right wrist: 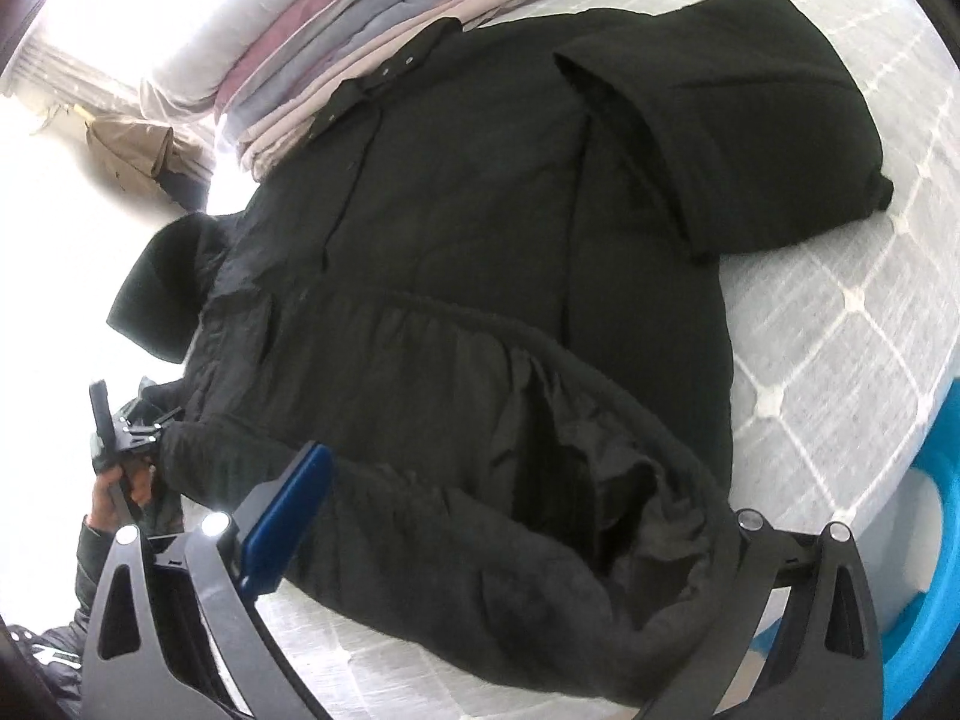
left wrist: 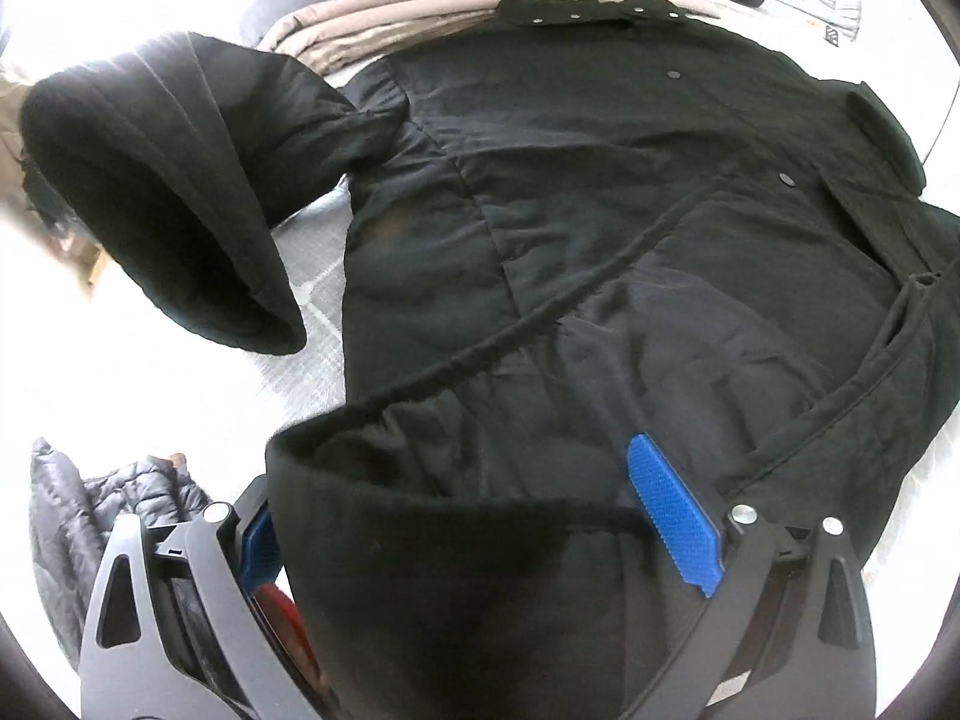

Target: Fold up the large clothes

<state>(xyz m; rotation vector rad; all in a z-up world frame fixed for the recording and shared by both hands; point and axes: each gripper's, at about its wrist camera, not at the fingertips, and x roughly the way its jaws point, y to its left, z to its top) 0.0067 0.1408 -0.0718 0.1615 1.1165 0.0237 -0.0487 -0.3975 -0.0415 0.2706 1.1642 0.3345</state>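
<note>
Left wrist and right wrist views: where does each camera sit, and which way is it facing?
Left wrist: on the left gripper, looking along its fingers over the black coat toward the stack of folded bedding; only the gripper shows.
Right wrist: on the right gripper, at the coat's near edge, facing the same bedding; the left gripper and the person's hand show.
Shared: coat, bedding, quilted mattress.
</note>
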